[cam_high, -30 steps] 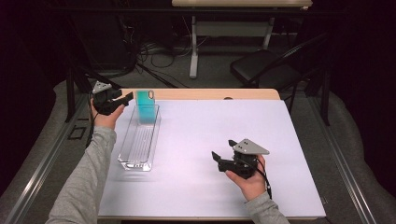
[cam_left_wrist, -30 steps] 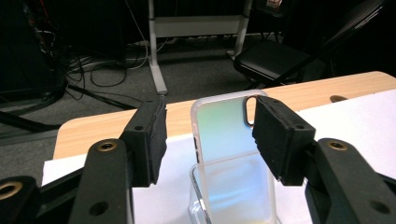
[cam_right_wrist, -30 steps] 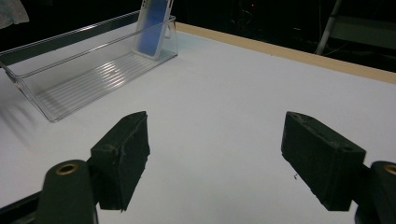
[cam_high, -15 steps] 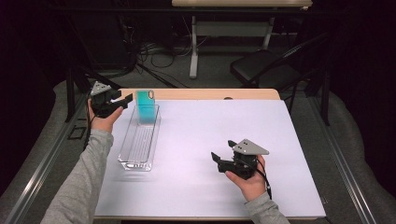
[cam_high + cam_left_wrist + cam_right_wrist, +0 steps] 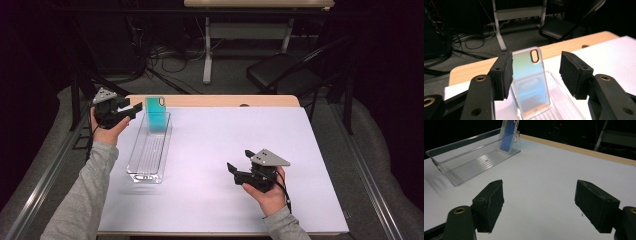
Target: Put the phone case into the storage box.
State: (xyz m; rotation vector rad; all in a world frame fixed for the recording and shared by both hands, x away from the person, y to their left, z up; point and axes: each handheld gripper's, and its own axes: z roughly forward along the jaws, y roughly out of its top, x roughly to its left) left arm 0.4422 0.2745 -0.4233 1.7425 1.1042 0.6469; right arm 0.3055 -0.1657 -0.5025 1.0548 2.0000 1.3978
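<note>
A teal, shiny phone case [image 5: 156, 116] stands upright at the far end of a clear plastic tray [image 5: 147, 155]. My left gripper [image 5: 136, 109] hovers just left of the case, level with its top. Its jaws are open and have just been opening a little, with nothing pressed between them. In the left gripper view the case [image 5: 529, 82] stands in the tray [image 5: 566, 105] beyond the two pads of the left gripper [image 5: 536, 65]. My right gripper [image 5: 239, 162] rests low over the white table, open and empty. From the right gripper [image 5: 541, 195] the tray [image 5: 461, 170] and case [image 5: 507, 135] lie farther off.
The white tabletop [image 5: 240, 135] has a wooden strip [image 5: 225, 101] along its far edge. A dark chair [image 5: 280, 75] and a table leg with cables [image 5: 207, 55] stand on the floor behind. A metal rail [image 5: 50, 170] runs along the left side.
My left hand has shifted slightly left and up beside the tray. The right hand has kept still.
</note>
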